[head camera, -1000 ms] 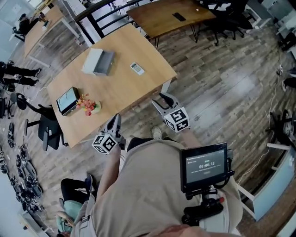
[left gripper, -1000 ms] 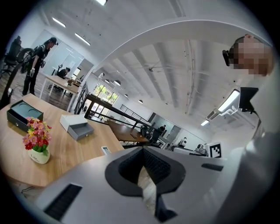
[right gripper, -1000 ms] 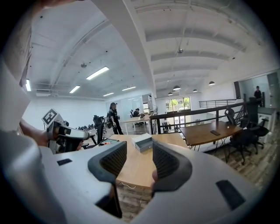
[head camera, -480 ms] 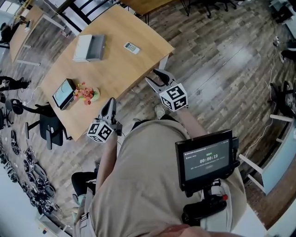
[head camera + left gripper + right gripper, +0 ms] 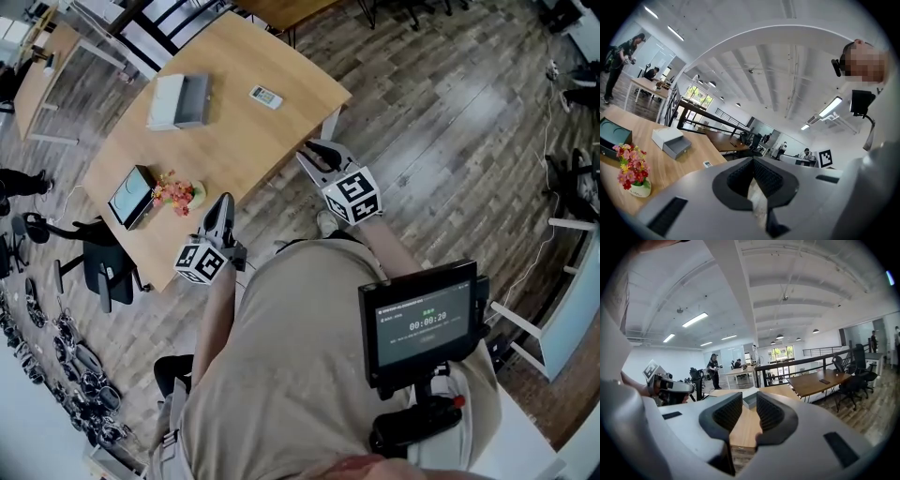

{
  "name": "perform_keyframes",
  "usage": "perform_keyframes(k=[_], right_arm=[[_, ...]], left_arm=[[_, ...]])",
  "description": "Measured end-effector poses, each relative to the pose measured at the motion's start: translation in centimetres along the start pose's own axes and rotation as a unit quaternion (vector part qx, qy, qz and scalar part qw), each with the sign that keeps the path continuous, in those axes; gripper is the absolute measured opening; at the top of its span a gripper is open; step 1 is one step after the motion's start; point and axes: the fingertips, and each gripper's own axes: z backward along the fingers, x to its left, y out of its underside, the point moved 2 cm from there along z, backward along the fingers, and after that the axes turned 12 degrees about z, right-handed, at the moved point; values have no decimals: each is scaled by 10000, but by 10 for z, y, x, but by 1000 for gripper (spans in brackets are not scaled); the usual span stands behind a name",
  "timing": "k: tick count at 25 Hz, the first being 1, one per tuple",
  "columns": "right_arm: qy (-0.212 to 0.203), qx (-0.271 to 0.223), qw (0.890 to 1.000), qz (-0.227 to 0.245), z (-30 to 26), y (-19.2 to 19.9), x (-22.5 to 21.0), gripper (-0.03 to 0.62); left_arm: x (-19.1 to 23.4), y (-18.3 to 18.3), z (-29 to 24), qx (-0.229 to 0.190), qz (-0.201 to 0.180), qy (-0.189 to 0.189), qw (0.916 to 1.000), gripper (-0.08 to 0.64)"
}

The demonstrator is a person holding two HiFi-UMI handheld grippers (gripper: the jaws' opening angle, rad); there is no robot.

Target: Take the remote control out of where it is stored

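Remote control (image 5: 266, 97) lying on the wooden table (image 5: 234, 141) toward its far right corner, near the open drawer box (image 5: 178, 100), left gripper (image 5: 225, 200) closed and empty by the near edge, right gripper (image 5: 315, 153) empty, jaws just closing, narrow gap left.

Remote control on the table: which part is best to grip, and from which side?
Grip the remote control across its narrow width, on the two long edges near the middle, coming from above. It lies flat on the wooden table, apart from the open drawer box, so both edges seem free.
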Motion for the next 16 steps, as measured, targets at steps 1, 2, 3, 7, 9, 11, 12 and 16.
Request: perform_keyframes(k=[1,2,3,7,9,11,12,16], right_arm=[[16,-19,10000,5,0,-1,0,104],[33,-35,10000,13,0,-1,-1,104],[48,-46,10000,19,0,-2,-1,104],[92,-60,9999,41,4,0,-3,104],[92,-62,9999,56,5,1,-2,104],[70,-80,9999,64,6,1,-1,104],[50,-98,9999,71,8,1,-1,104],[-63,-176,9997,129,13,-4,3,104]], left_arm=[[0,1,-2,26,5,24,10000,5],[0,1,-3,49,4,46,10000,5],[0,2,-4,69,-2,65,10000,5],[-2,3,-7,108,-18,111,9999,5],[0,3,-7,102,-6,128,9999,5],[1,4,-8,90,5,143,9999,5],[-1,5,-9,87,9,150,9998,5],[-4,11,-13,90,56,171,9998,5]])
